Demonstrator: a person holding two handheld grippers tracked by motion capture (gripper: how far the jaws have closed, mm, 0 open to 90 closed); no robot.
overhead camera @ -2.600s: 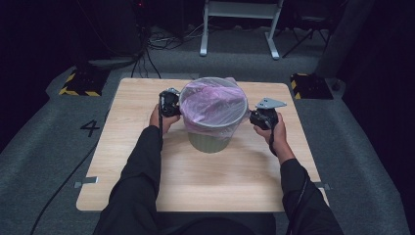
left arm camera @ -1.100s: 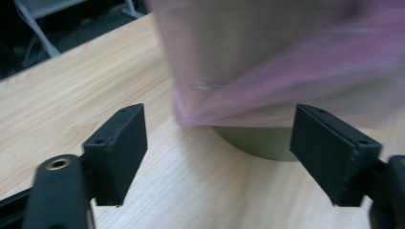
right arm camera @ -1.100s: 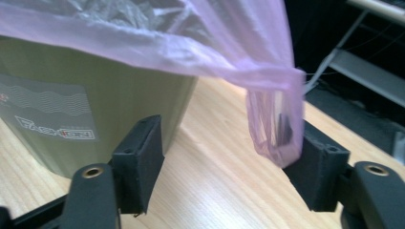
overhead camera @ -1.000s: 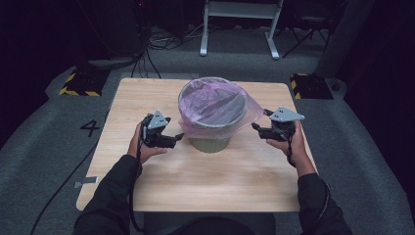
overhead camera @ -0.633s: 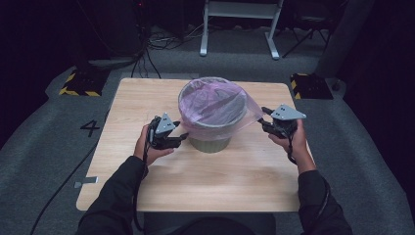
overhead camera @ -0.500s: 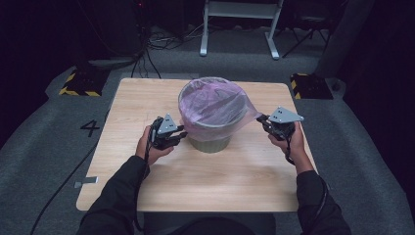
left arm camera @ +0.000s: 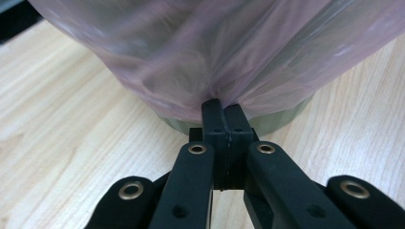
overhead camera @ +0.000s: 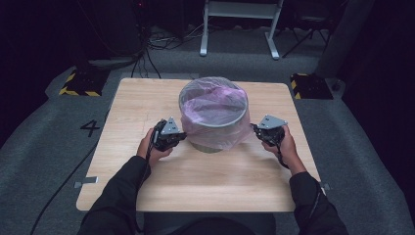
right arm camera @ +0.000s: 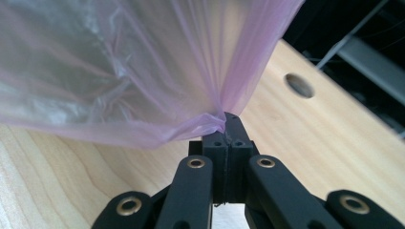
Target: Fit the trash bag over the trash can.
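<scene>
A small round bin point(overhead camera: 210, 146) stands at the middle of the wooden table point(overhead camera: 147, 98), lined with a thin pink plastic bag point(overhead camera: 214, 108) folded down over its rim. My left gripper point(overhead camera: 182, 137) is at the bin's left side; its jaws have just been closing and are shut on the bag's hanging skirt point(left arm camera: 191, 71), pinching it at the tips point(left arm camera: 223, 104). My right gripper point(overhead camera: 254, 129) is at the bin's right side, shut on the bag's lower hem point(right arm camera: 157, 129), which bunches at its tips point(right arm camera: 224, 119).
A round hole point(right arm camera: 299, 85) is set in the tabletop past the right gripper. Around the table lies grey carpet with a marked number point(overhead camera: 92, 127), yellow-black blocks point(overhead camera: 78, 84) and a white stand's legs point(overhead camera: 235, 29) at the back.
Both hands came inward and down from beside the bin to its lower sides. Both grippers' jaws went from open to shut, each catching the bag's skirt.
</scene>
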